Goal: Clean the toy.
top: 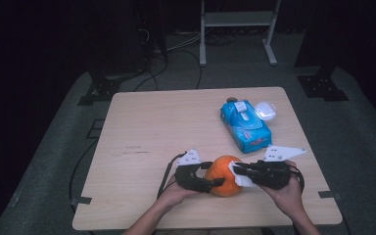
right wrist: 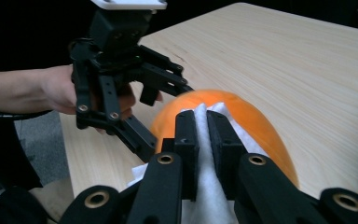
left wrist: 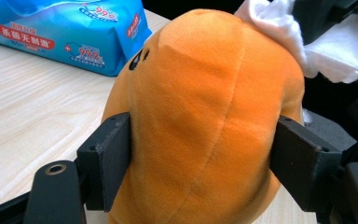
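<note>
— What are you doing down at the near edge of the table (top: 142, 122)?

— I'm steadying the orange plush toy (top: 223, 175) with my left gripper (top: 210, 182) — its jaws are standing part-way apart, one pad on each flank of the toy, as the left gripper view is showing. My right gripper (top: 238, 170) is pinching a white wet wipe (top: 241, 179) with its jaws pressed nearly together, and I'm holding that wipe against the top of the toy on its right side.

— Where exactly is the toy sitting?

— It's resting on the wood between my two hands, well apart from the blue wet-wipe pack (top: 245, 125) and the clear plastic lid (top: 265, 110) lying farther back.

— How are you getting the wiping right?

— I'm judging that the plush is soft and is going to roll or squash, so I'm wanting the left pads bearing evenly on both flanks without crushing them. I'm planning to drag the wipe in short strokes along the fabric, leading with the cloth rather than the bare jaw tips, and to turn the toy a little for each fresh patch
</note>
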